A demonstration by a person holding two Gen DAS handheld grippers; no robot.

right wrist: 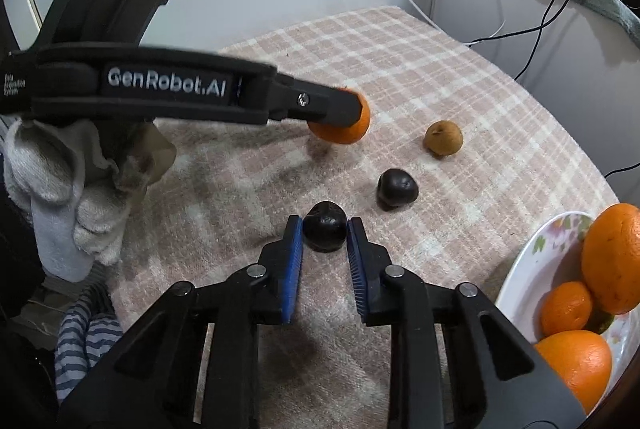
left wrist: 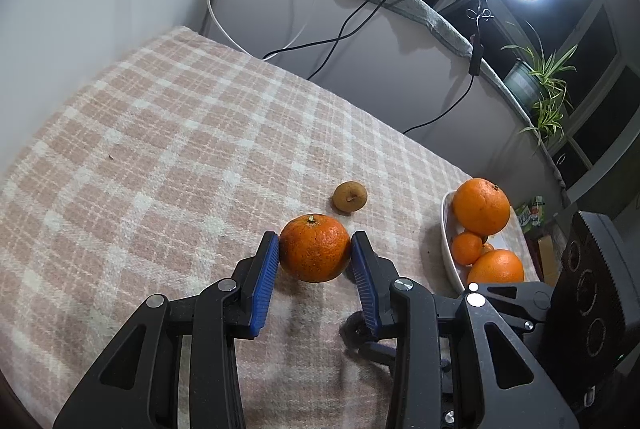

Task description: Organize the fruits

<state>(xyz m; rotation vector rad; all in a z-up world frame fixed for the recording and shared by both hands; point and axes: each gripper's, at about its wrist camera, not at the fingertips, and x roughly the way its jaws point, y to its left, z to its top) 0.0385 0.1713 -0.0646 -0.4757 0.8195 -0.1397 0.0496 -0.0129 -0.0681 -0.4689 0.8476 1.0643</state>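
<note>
While the left gripper [left wrist: 315, 249] is seen with its jaws closed on the orange [left wrist: 315, 248] left of the plate [right wrist: 520, 269], and the right gripper [right wrist: 325, 231] with its jaws narrowly parted, barely touching the dark fruit [right wrist: 325, 231] nearer that plate, a roll-away is judged possible.

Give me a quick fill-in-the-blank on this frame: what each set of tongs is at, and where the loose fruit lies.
1. The left tongs sit either side of an ____ fruit on the checked cloth.
2. Counting the one between the right tongs, ____ black fruits lie on the cloth.
3. The brown fruit lies on the cloth, ____ the flowered dish.

Missing words: orange; two; outside
</note>
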